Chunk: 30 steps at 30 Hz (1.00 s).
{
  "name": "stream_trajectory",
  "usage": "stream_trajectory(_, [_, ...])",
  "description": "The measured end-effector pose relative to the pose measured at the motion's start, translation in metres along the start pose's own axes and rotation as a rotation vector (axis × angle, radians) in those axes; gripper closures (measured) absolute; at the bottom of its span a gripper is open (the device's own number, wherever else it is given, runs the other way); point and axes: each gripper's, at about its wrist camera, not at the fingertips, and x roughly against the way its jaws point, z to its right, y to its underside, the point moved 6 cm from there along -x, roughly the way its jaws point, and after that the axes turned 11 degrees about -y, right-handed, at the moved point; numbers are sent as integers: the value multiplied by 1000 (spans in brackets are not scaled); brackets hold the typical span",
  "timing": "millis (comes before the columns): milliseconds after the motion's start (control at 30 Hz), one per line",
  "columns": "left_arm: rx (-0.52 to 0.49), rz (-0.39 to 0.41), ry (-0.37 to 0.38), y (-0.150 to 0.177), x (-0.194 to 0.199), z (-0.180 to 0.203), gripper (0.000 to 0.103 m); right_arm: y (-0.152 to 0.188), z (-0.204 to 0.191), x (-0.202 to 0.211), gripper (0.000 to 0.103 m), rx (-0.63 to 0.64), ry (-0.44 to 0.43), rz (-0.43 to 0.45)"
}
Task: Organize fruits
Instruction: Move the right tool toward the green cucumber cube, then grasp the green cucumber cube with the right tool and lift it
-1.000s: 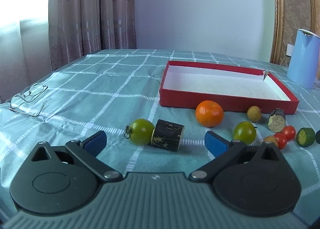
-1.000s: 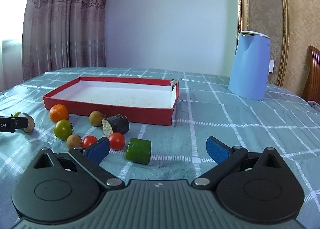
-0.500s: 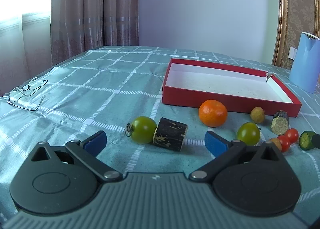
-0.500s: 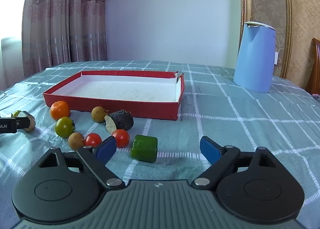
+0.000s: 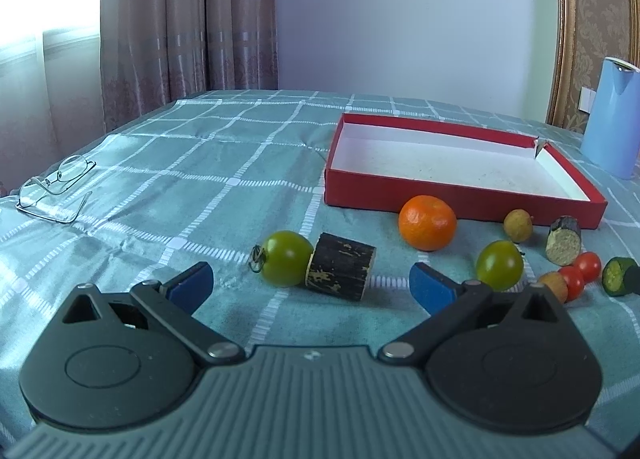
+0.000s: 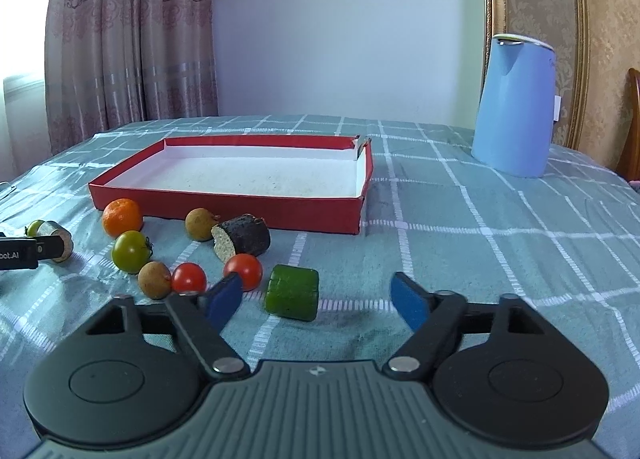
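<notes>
Readable writing: only "bot.AI", white on the black body of the left gripper (image 6: pixel 16 255) poking in at the far left edge of the right wrist view; first letters cut off. Compared with a second ago: right gripper (image 6: pixel 316 301) jaws narrower and closing, blue pads drawn in toward the green cucumber chunk (image 6: pixel 292 297), which lies between them, nearer the left pad, apparently untouched; fruits themselves unmoved on the checked teal cloth (image 5: pixel 208 187). Left to right in the left wrist view: eyeglasses (image 5: pixel 54 189) far left; left gripper (image 5: pixel 308 285) spread wide, gripping nothing, angled gently downward, with green tomato (image 5: pixel 286 263) touching dark-skinned stub (image 5: pixel 340 273) just beyond its pads; orange (image 5: pixel 427 222) near the front wall of the red tray (image 5: pixel 464 199); second green tomato (image 5: pixel 500 265); longan (image 5: pixel 518 225); second dark stub (image 5: pixel 564 241); two cherry tomatoes (image 5: pixel 580 273). Tray holding no fruit. Blue kettle (image 6: pixel 514 105) upright far right, well apart from the tray. Right gripper tilted gently downward, low over the cloth.
</notes>
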Motion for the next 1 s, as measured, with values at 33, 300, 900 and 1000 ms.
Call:
stream_trajectory(33, [-1, 2, -1, 0, 0, 0, 0, 0, 1, -1, 32, -4, -4, -6])
stream_trajectory(300, [2, 1, 4, 0, 1, 0, 0, 1, -1, -4, 33, 1, -2, -22])
stream_trajectory(900, [23, -8, 23, 0, -2, -1, 0, 0, -3, -16, 45, -11, -6, -67])
stream_trajectory(1000, [24, -9, 26, 0, -3, -1, 0, -1, -4, -17, 47, -10, -6, -67])
